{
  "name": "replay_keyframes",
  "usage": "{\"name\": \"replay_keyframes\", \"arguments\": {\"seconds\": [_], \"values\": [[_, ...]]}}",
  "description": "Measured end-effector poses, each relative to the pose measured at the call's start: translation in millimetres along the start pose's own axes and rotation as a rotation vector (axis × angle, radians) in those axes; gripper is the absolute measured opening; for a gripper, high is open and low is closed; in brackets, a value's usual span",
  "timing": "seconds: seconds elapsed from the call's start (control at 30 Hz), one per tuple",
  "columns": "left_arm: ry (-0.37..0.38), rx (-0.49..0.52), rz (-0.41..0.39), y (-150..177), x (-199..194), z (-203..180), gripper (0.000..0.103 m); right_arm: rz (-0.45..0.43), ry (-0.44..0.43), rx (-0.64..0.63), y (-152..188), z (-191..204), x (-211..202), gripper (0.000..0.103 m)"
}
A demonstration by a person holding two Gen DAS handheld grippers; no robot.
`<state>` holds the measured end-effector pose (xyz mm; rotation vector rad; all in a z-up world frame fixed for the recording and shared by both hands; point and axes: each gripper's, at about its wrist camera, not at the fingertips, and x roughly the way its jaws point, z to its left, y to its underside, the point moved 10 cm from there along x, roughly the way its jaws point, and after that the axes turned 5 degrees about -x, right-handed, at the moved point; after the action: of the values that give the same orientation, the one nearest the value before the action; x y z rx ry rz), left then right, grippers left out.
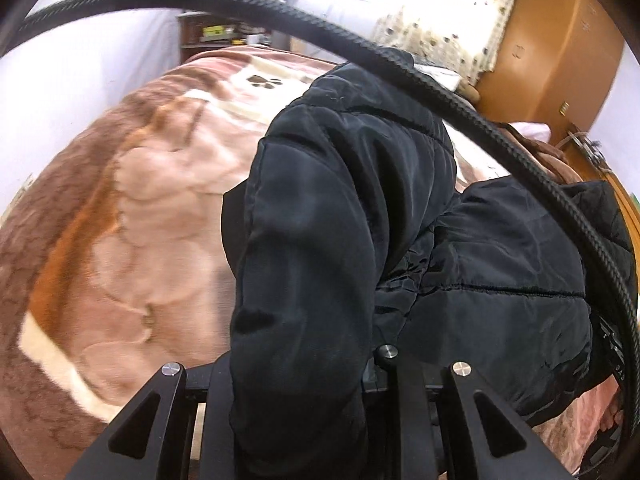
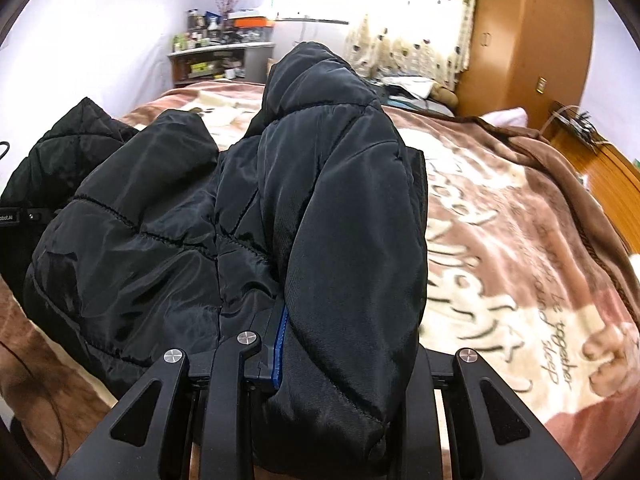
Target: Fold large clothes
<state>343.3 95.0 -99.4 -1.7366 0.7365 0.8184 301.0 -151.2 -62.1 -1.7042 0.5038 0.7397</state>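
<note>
A black quilted puffer jacket (image 1: 360, 208) hangs lifted above the bed, held by both grippers. My left gripper (image 1: 304, 364) is shut on a bunched fold of the jacket, which bulges over and hides its fingertips. My right gripper (image 2: 328, 344) is shut on another thick fold of the same jacket (image 2: 328, 184); one blue-edged finger pad (image 2: 279, 344) shows beside the cloth. The rest of the jacket sags between the two grippers, toward the left in the right wrist view and toward the right in the left wrist view.
A pink and brown plush blanket (image 1: 132, 216) covers the bed (image 2: 520, 240) under the jacket. A black braided cable (image 1: 440, 88) arcs across the left wrist view. A cluttered shelf (image 2: 216, 60) and curtained window stand behind the bed, a wooden wardrobe (image 2: 528, 40) at the right.
</note>
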Motion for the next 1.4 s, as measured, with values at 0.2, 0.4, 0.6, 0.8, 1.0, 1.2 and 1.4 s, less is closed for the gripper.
{"name": "replay_keyframes", "arguments": {"seconds": [0.2,0.4,0.6,0.8,1.0,1.2,1.4], "values": [[-0.046,-0.045,-0.005,-10,-5,42,0.025,-0.002,-0.042,-0.021,-8,34,13,0.027],[-0.088,-0.082,0.009,1,3,78,0.025,0.019,-0.077,-0.027,-1,61,29,0.027],[-0.103,-0.072,0.031,12,20,96,0.026,0.076,-0.057,-0.039,22,61,55,0.027],[-0.123,-0.066,0.043,15,32,100,0.031,0.121,-0.052,-0.01,40,64,66,0.028],[-0.147,-0.079,0.059,18,37,99,0.041,0.168,-0.046,0.026,52,54,80,0.034],[-0.16,-0.104,0.072,24,40,103,0.052,0.194,-0.054,0.071,60,58,79,0.041],[-0.163,-0.121,0.079,27,36,115,0.063,0.198,-0.055,0.096,61,53,73,0.054]]}}
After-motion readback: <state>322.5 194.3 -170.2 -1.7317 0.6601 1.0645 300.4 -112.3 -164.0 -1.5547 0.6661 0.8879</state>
